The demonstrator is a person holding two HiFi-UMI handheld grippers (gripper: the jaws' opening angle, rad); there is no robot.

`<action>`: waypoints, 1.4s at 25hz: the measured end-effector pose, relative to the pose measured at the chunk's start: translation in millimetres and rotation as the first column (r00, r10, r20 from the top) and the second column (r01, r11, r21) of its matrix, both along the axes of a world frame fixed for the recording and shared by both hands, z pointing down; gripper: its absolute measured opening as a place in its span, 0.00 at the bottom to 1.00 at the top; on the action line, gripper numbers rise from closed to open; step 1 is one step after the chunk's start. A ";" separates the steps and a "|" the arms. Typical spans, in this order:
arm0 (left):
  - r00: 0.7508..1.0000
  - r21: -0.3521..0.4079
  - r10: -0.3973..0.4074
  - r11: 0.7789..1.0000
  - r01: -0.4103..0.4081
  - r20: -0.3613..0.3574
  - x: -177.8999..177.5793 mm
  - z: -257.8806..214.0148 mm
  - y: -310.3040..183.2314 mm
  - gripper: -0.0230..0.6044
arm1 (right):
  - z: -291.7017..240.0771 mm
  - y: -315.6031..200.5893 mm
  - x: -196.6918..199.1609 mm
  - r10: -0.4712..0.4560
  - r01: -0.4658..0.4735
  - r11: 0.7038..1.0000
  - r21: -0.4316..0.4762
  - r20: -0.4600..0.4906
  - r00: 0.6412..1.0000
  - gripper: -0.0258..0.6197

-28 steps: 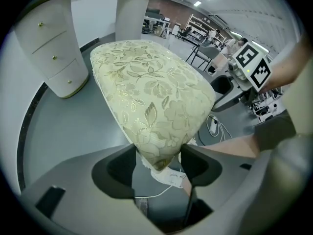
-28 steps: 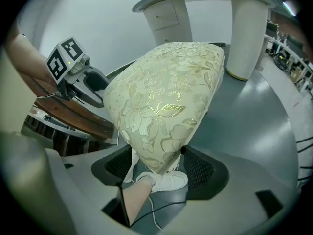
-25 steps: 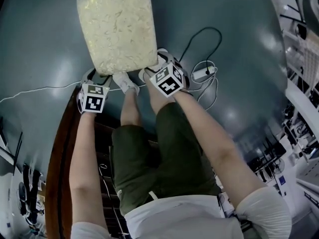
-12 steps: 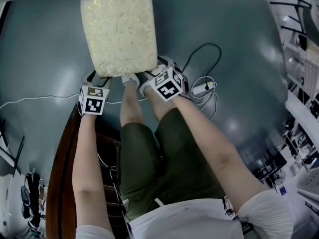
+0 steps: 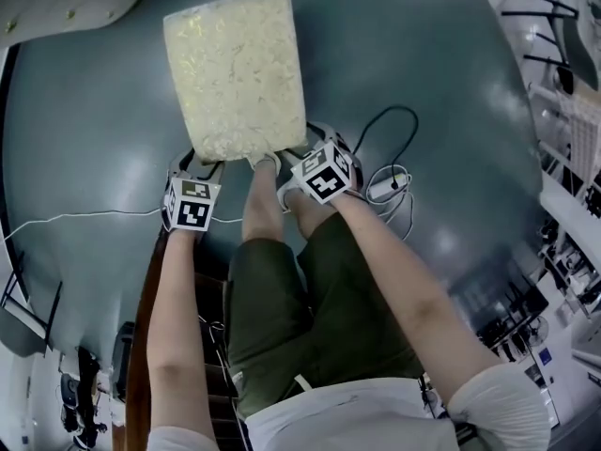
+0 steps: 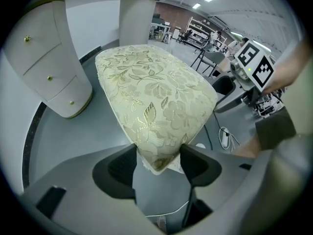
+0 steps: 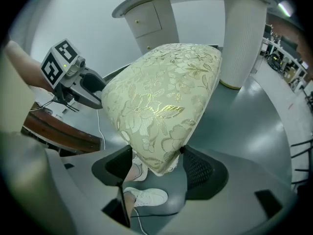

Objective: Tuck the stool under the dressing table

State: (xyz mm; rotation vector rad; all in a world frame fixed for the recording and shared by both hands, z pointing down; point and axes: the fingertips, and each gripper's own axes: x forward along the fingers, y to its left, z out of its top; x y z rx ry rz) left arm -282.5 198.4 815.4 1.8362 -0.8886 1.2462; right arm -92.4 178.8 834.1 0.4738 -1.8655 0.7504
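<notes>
The stool (image 5: 239, 73) has a cream cushion with a gold floral pattern and is held over the grey floor. My left gripper (image 5: 199, 165) is shut on its near left corner (image 6: 156, 151). My right gripper (image 5: 302, 150) is shut on its near right corner (image 7: 159, 155). The white dressing table (image 5: 66, 3) shows at the top left of the head view, beyond the stool. Its drawers (image 6: 49, 72) and a round leg (image 6: 137, 18) appear in the left gripper view. The drawers (image 7: 146, 21) and a leg (image 7: 244, 38) also stand behind the stool in the right gripper view.
A white power strip with coiled cables (image 5: 390, 188) lies on the floor right of my right gripper. A dark wooden edge (image 5: 141, 346) runs along the lower left. The person's white shoe (image 7: 146, 196) is under the stool's near end. Racks (image 5: 563, 111) line the right.
The stool and both grippers have moved forward toward the dressing table, whose white edge now shows larger at the top left. Both grips are unchanged.
</notes>
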 end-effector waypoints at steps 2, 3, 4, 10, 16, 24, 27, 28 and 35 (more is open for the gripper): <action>1.000 0.011 -0.002 1.000 0.002 -0.009 -4.3 -0.1 -16.2 0.48 | 0.3 -16.6 -3.1 0.022 -0.022 1.000 0.005 -0.004 1.000 0.56; 1.000 0.018 -0.005 1.000 0.005 -0.016 -6.0 -0.4 -26.1 0.48 | -0.1 -26.6 -4.3 0.036 -0.036 0.999 0.010 -0.007 0.999 0.55; 1.000 0.025 -0.008 1.000 0.009 -0.024 -6.5 -0.7 -36.6 0.48 | -0.9 -37.2 -4.6 0.052 -0.051 0.999 0.017 -0.012 0.999 0.55; 0.998 0.029 -0.037 0.999 0.039 -0.042 0.8 0.0 -88.8 0.48 | -5.9 -96.0 1.1 0.103 -0.100 0.993 0.060 -0.051 0.993 0.48; 0.998 0.042 -0.049 0.998 0.050 -0.034 2.1 1.7 -130.0 0.48 | -4.4 -140.8 1.2 0.105 -0.102 0.991 0.088 -0.030 0.994 0.48; 0.995 0.021 -0.096 0.995 0.096 0.013 2.7 1.9 -165.6 0.48 | -5.1 -181.7 1.0 0.080 -0.080 0.992 0.095 0.005 0.997 0.48; 0.992 0.002 -0.120 0.993 0.120 0.033 7.3 3.0 -181.4 0.48 | -4.2 -201.5 3.9 0.063 -0.064 0.994 0.091 0.012 0.998 0.49; 0.992 -0.005 -0.124 0.992 0.124 0.038 8.3 2.9 -185.8 0.48 | -4.2 -206.9 4.4 0.054 -0.055 0.995 0.087 0.014 0.998 0.49; 0.985 -0.018 -0.148 0.988 0.150 0.092 8.9 3.0 -222.8 0.48 | -3.1 -248.5 4.8 0.032 -0.035 0.995 0.088 0.031 0.999 0.49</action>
